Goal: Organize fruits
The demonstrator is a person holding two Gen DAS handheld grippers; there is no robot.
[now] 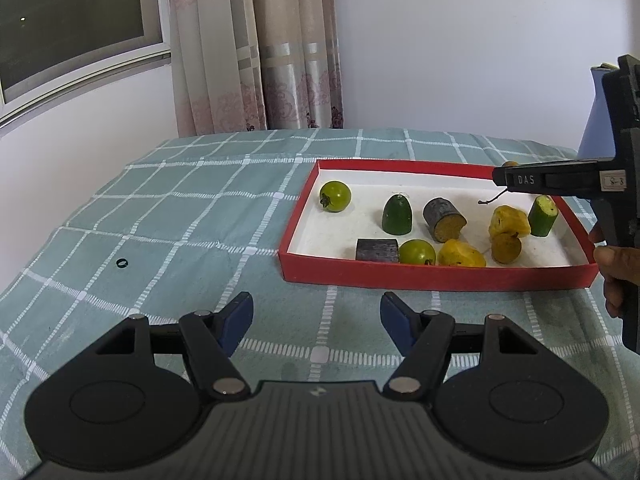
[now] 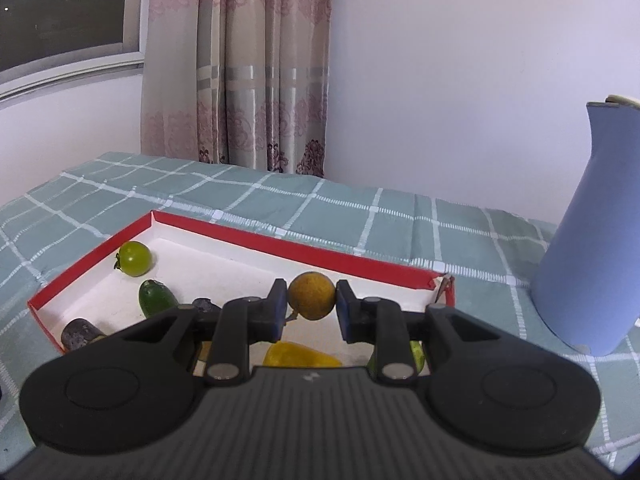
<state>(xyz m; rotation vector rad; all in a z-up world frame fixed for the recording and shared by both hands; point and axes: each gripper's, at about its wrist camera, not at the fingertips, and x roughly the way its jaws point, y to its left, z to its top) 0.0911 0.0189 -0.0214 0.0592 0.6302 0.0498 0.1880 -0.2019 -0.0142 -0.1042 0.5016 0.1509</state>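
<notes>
A red tray [image 1: 436, 278] with a white floor lies on the checked cloth and holds several fruit pieces: green tomatoes [image 1: 335, 196], a green cone piece [image 1: 397, 215], grey-skinned chunks [image 1: 444, 219], yellow pieces [image 1: 510, 222] and a green cylinder [image 1: 543, 210]. My right gripper [image 2: 312, 306] is shut on a round yellow-brown fruit [image 2: 312, 296] and holds it above the tray's [image 2: 280, 250] far right part. In the left wrist view the right gripper [image 1: 505, 179] hangs over the tray. My left gripper [image 1: 317, 318] is open and empty, in front of the tray's near wall.
A tall light-blue jug [image 2: 596, 232] stands on the cloth right of the tray. A small dark ring [image 1: 122, 263] lies on the cloth to the left. A wall, a curtain and a window are behind the table.
</notes>
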